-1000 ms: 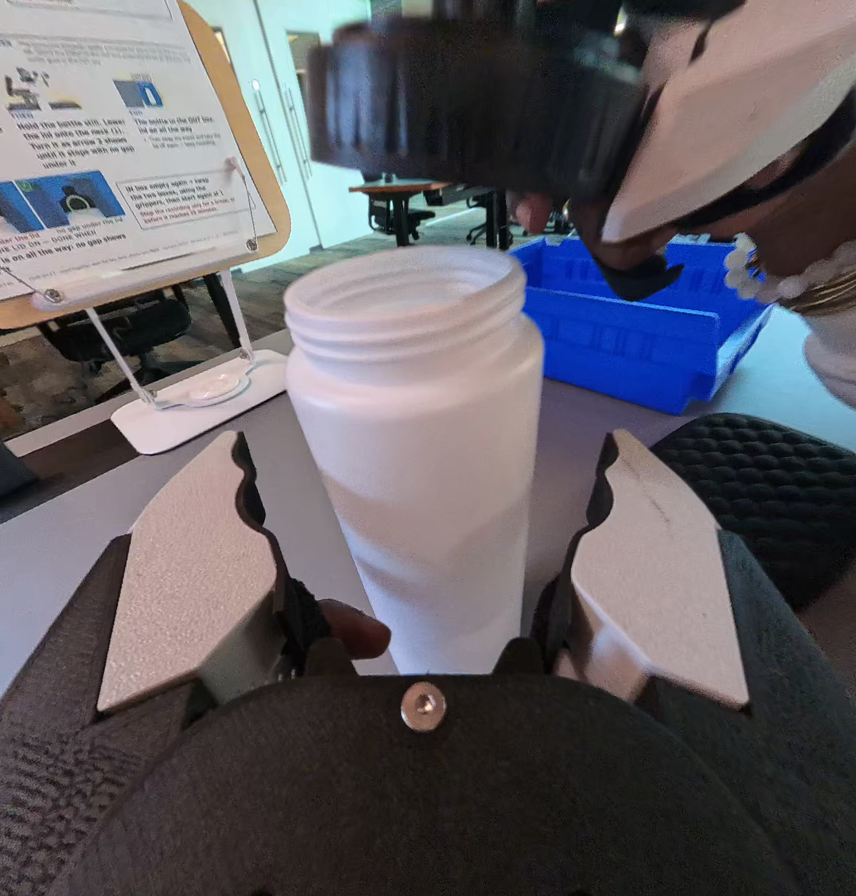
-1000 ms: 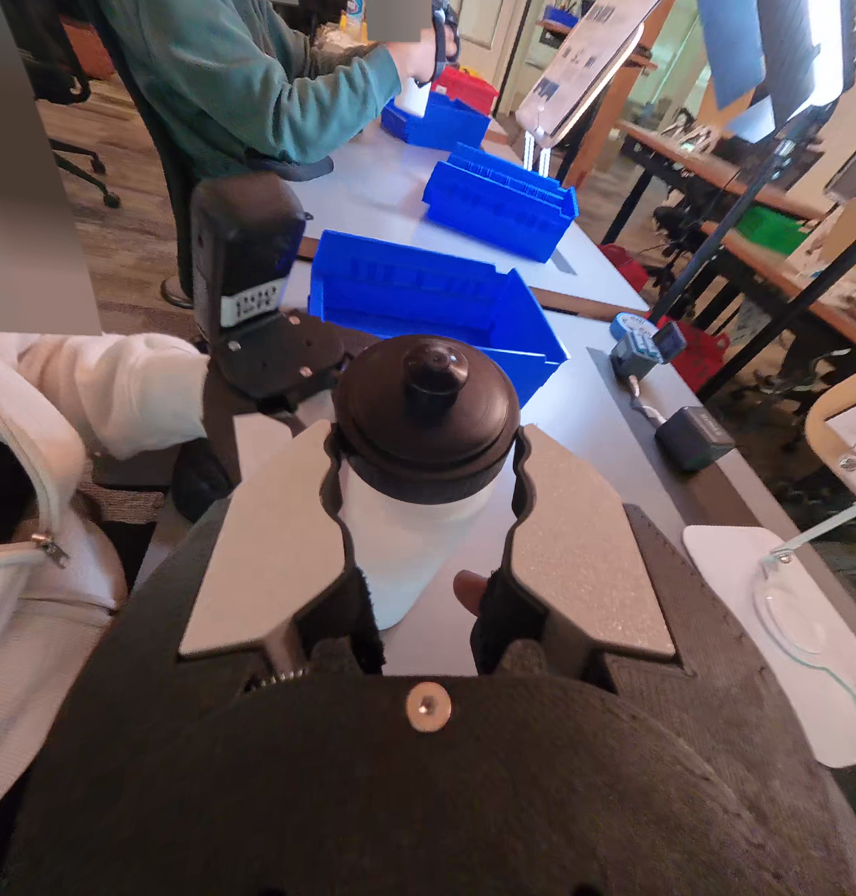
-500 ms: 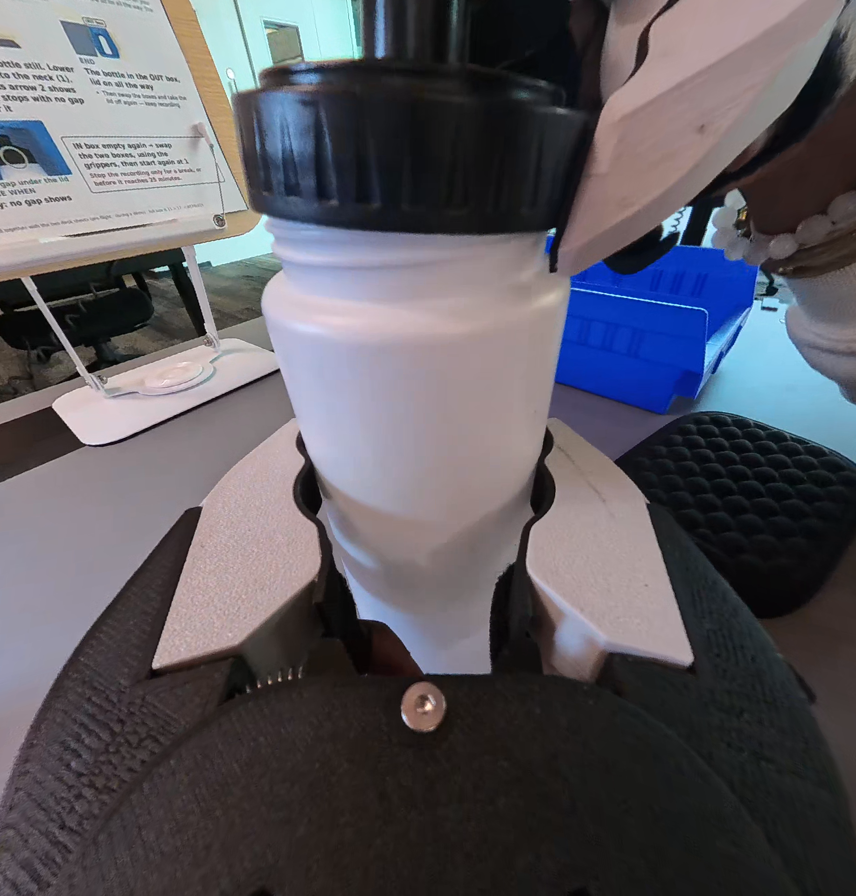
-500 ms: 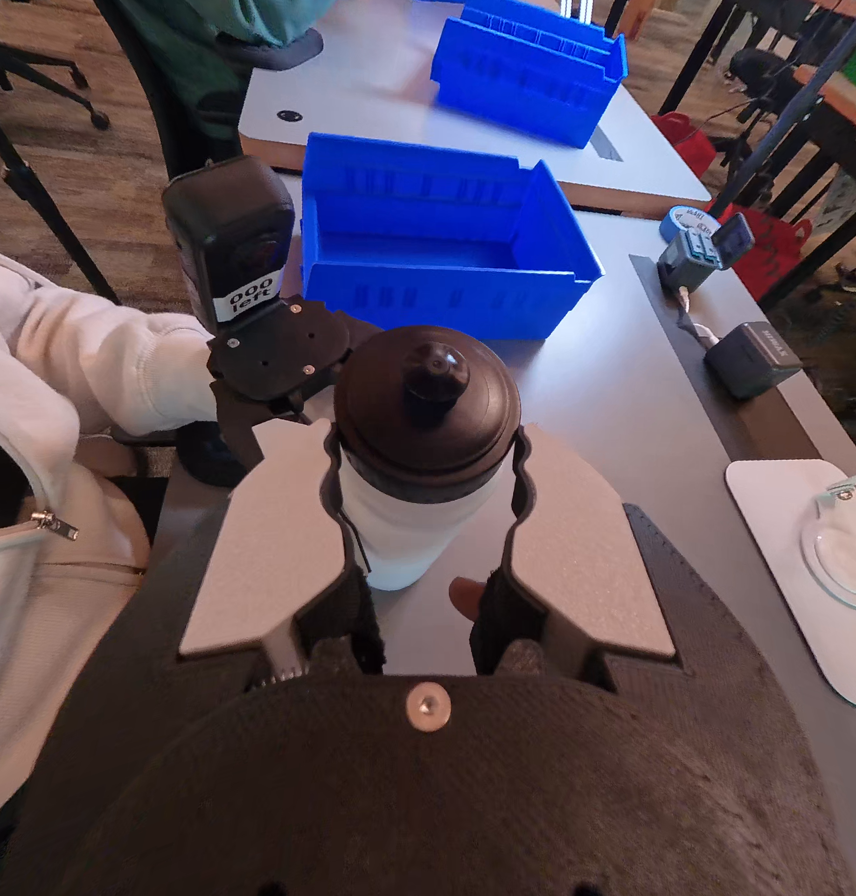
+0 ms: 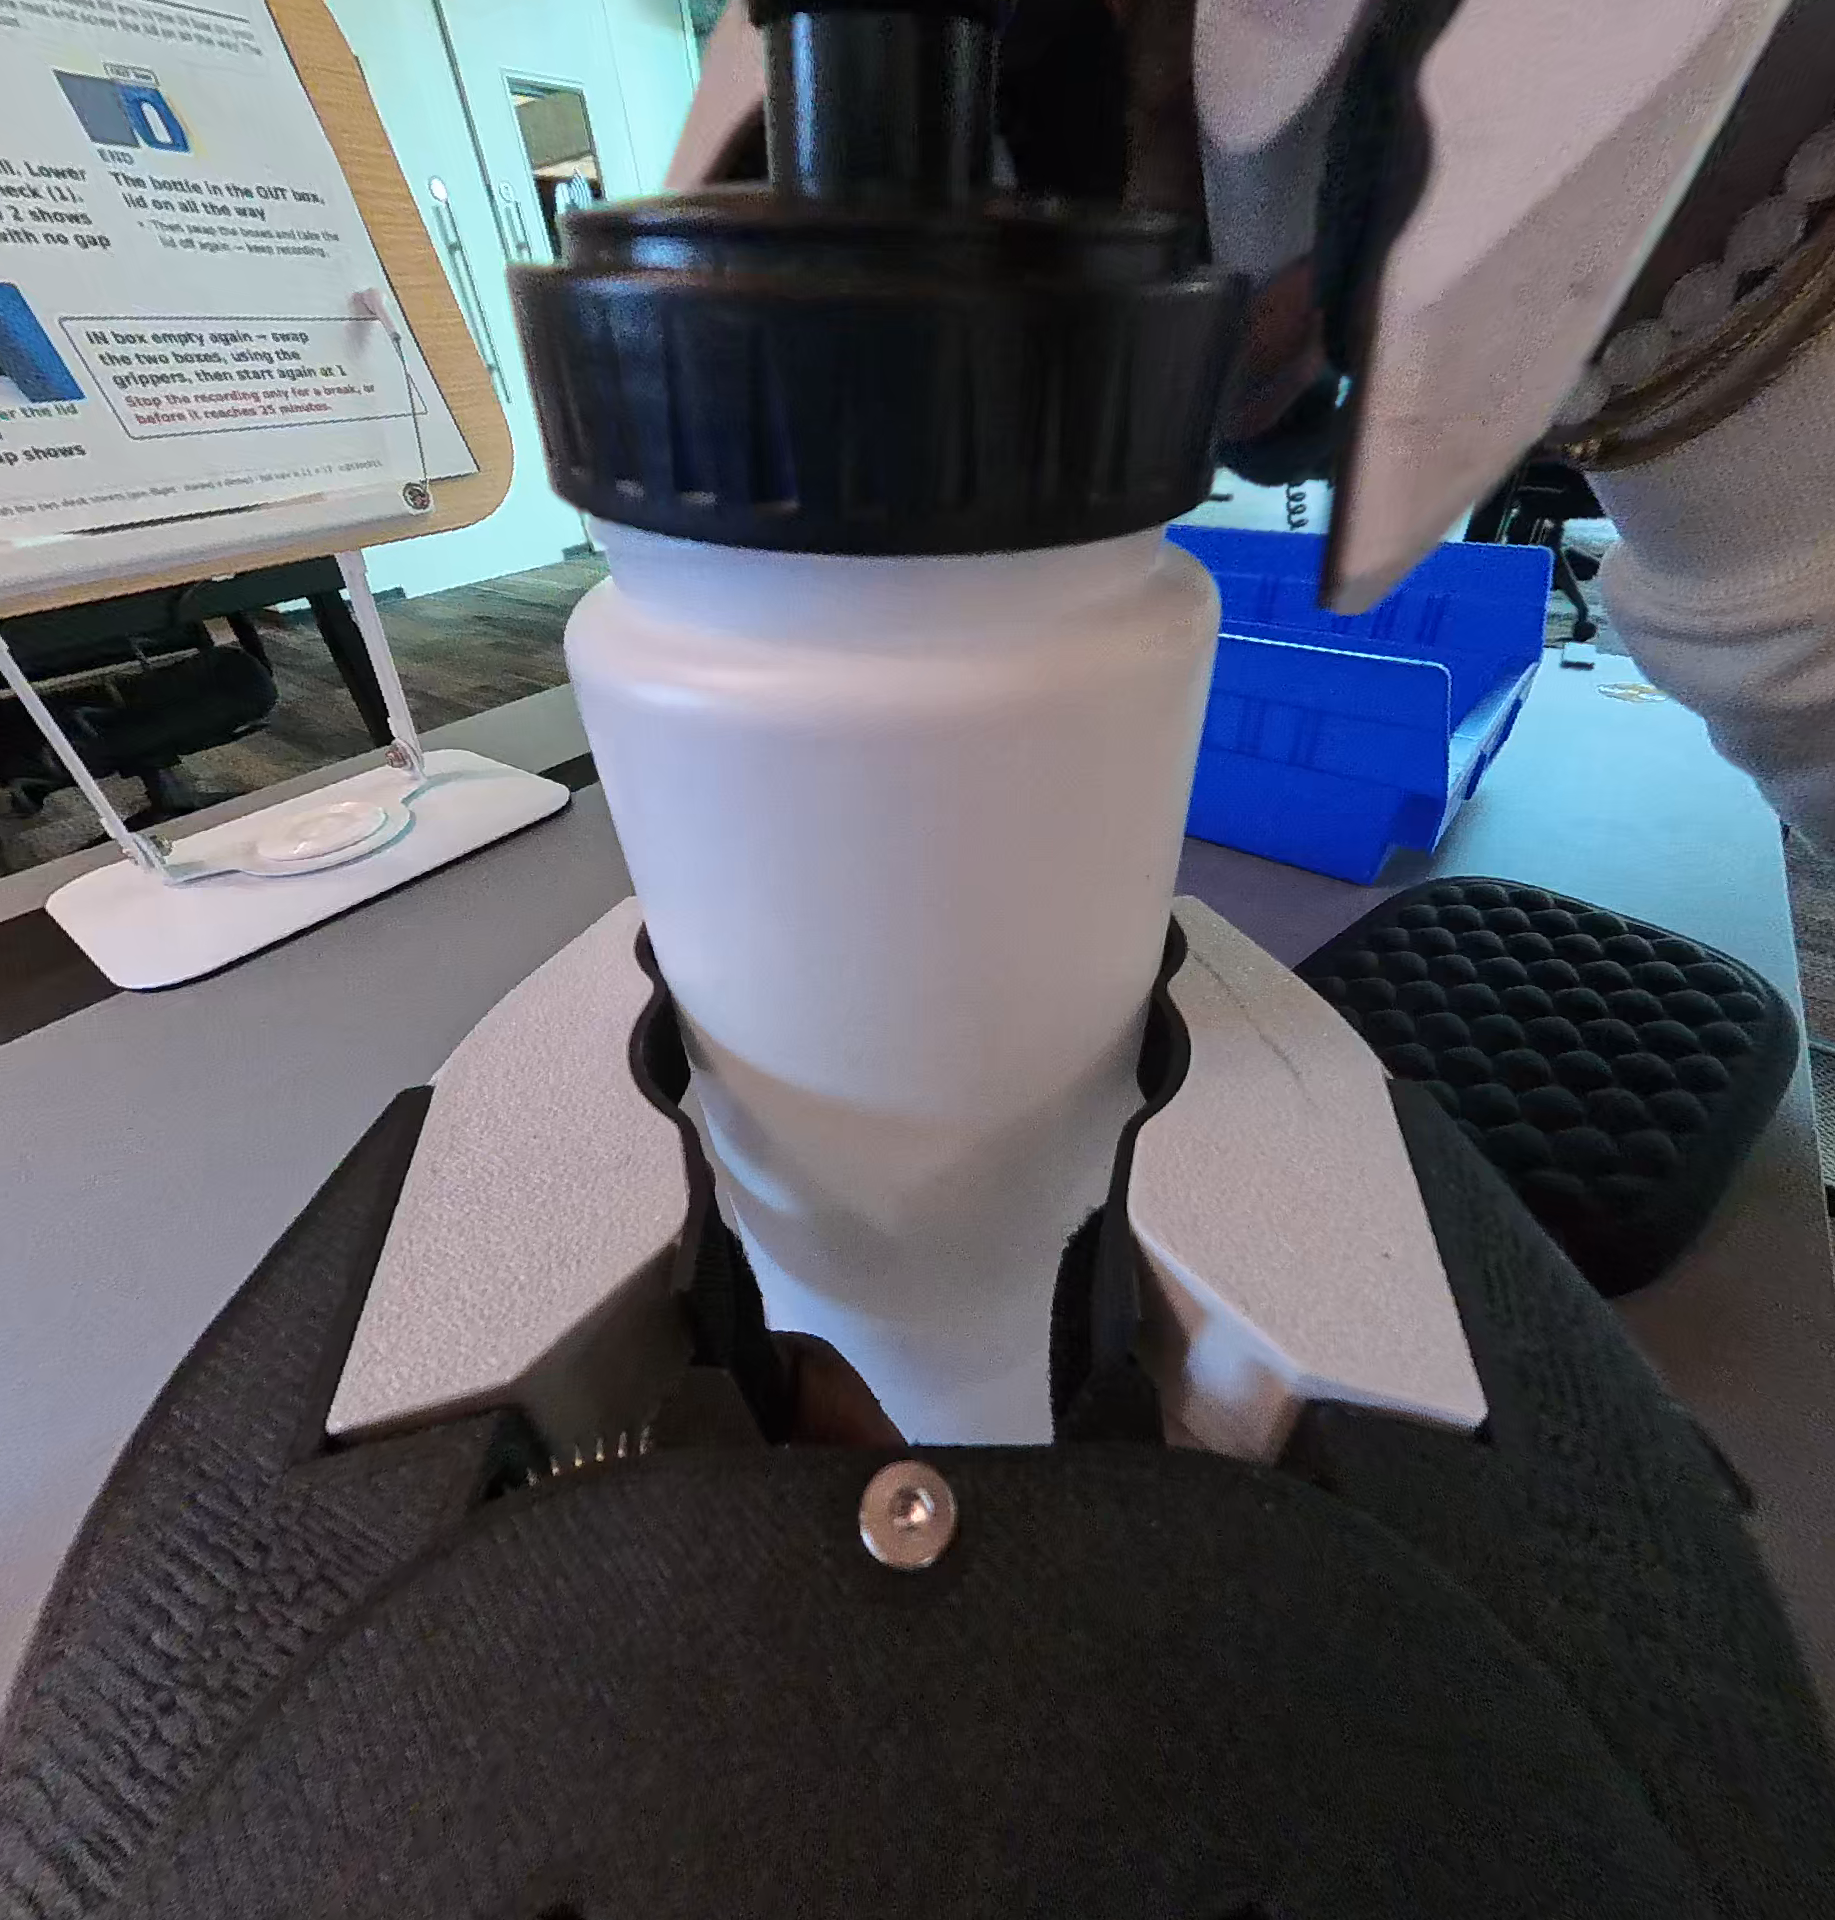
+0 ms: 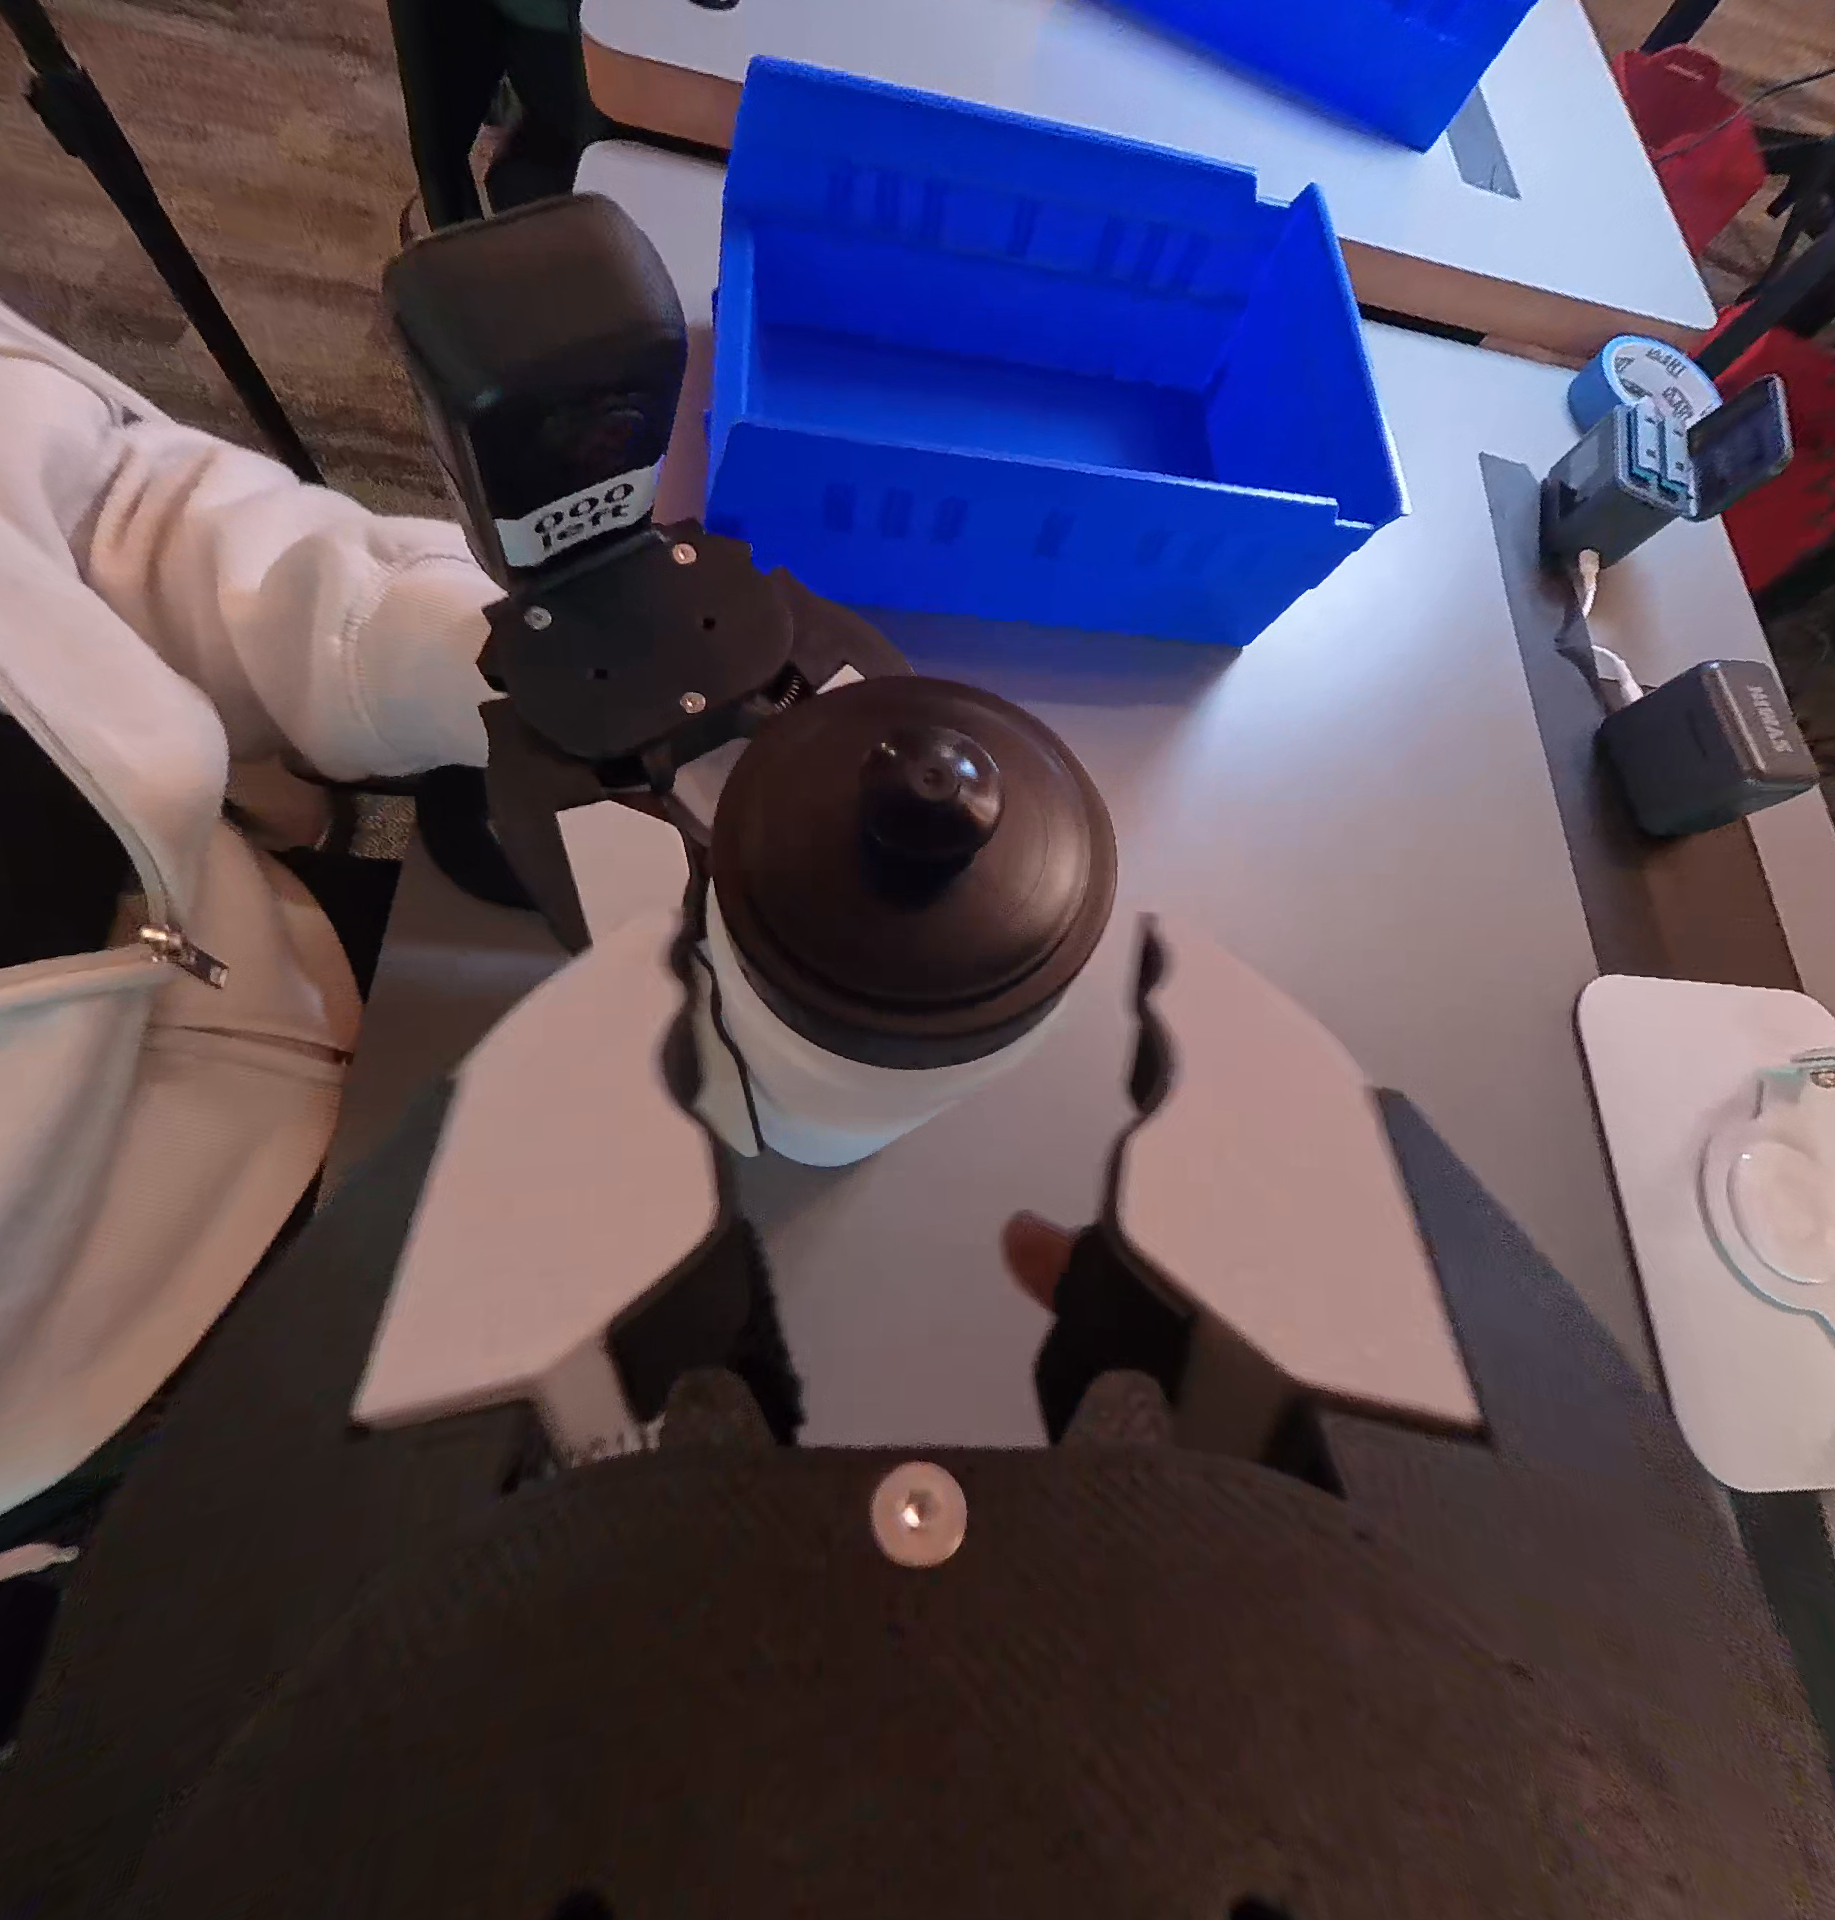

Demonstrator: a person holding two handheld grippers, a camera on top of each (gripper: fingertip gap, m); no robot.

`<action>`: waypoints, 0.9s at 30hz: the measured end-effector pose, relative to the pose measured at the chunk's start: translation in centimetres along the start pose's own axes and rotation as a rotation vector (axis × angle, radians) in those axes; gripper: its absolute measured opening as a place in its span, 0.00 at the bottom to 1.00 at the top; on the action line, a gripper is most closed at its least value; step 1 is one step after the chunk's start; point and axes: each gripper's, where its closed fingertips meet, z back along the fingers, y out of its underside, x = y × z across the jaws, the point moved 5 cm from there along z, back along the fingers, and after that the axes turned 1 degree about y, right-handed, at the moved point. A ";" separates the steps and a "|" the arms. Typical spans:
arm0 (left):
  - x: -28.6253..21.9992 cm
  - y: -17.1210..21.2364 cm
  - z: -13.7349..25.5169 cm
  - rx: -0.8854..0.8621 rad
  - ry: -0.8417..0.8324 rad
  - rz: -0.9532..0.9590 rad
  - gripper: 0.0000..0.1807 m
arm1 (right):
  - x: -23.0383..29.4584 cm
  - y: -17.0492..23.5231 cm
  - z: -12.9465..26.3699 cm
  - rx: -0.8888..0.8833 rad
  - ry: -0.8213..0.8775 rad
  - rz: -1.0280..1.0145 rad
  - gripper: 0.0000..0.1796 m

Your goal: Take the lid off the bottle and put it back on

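The bottle (image 5: 892, 831) stands upright on the counter (image 6: 1308, 831), its black lid (image 5: 871, 384) seated on its neck. Left of it the left gripper (image 5: 908, 1049) has its jaws clamped on its body; above it the right gripper (image 6: 908, 1023) hangs with jaws apart, clear of the lid. Behind the bottle sits a blue bin (image 6: 1038, 416).

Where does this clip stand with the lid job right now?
Nearly finished, by the look of it. The black lid sits on the white bottle with no gap visible under its rim. The left gripper clamps the bottle body on the table. The right gripper is open, clear of the lid. Whether the lid is fully tight cannot be told.
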 end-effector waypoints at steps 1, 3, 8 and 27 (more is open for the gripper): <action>0.0 0.0 0.0 -0.002 0.000 0.002 0.48 | -0.2 0.1 0.1 0.009 0.007 0.010 0.55; 0.1 0.0 0.1 -0.008 0.000 0.015 0.48 | -0.6 -0.5 0.5 -0.033 0.004 0.018 0.58; 0.2 0.0 0.3 -0.015 0.003 0.022 0.48 | -0.5 -3.5 0.6 -0.147 -0.027 0.067 0.35; 0.0 0.0 0.6 -0.026 0.031 0.029 0.48 | -0.8 -1.8 -1.1 -0.406 -0.290 -0.161 0.14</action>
